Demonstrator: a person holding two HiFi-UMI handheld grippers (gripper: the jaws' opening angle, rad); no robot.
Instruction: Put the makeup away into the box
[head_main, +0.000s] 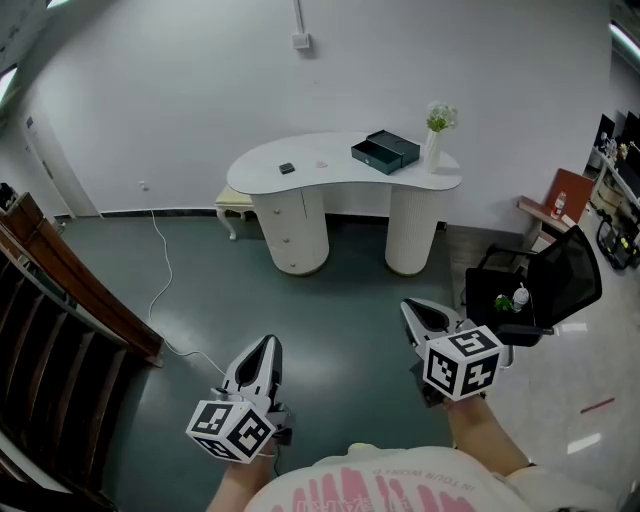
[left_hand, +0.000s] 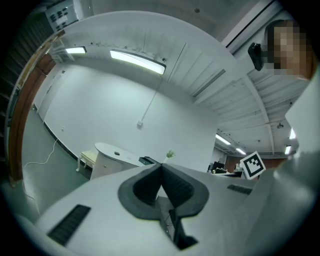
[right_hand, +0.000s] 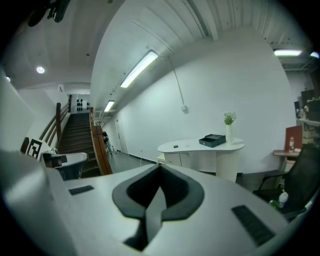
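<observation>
Left gripper (head_main: 267, 346): we hold it low on the left over the floor; its jaws meet at the tips and nothing is between them.
Right gripper (head_main: 416, 309): we hold it low on the right; its jaws are pressed together and it carries nothing.
Floor (head_main: 340, 310): dark green, with a white cable (head_main: 160, 262) trailing across it on the left.
Office chair (head_main: 556, 278): black, standing to the right of our right gripper.
Staircase (head_main: 50, 330): dark steps with a wooden rail, along our left.
Dressing table (head_main: 345, 178): white with a curved top, well ahead of both grippers, against the white wall.
Makeup case (head_main: 287, 168): small and dark, lying on the left part of the tabletop, well apart from the box.
Box (head_main: 385, 151): dark, on the right part of the tabletop.
Vase (head_main: 433, 145): white with green stems, just beside the box at its right.
</observation>
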